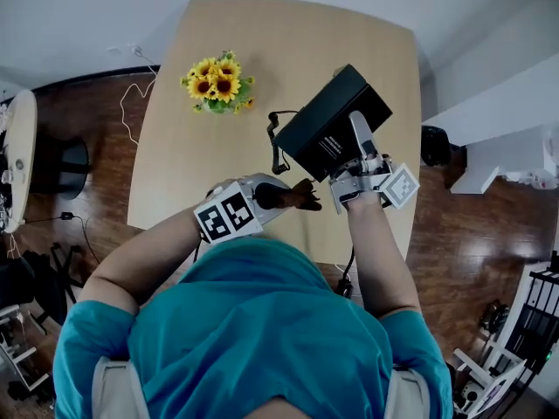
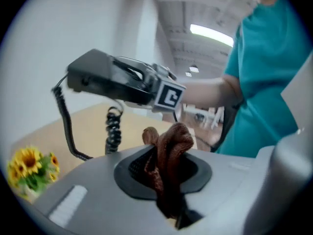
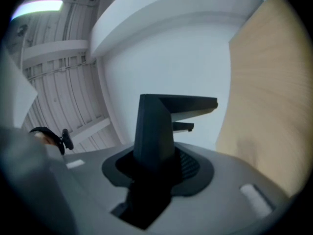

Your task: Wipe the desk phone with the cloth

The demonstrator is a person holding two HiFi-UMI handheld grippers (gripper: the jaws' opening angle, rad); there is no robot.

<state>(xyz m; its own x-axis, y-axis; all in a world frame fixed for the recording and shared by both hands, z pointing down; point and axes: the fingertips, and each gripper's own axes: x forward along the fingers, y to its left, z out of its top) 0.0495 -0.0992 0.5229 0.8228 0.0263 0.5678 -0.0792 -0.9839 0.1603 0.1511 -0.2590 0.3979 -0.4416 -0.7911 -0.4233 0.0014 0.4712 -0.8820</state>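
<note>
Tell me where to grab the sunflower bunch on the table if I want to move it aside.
Grip the sunflower bunch low, at the green leaves and stems beneath the blooms, coming in level from the near side, where the table is bare. The blooms spread wide and face up, so a grab from above would likely crush petals.

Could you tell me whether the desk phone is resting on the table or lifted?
Lifted: the right tongs hold the desk phone tilted above the table, cord dangling.
</note>
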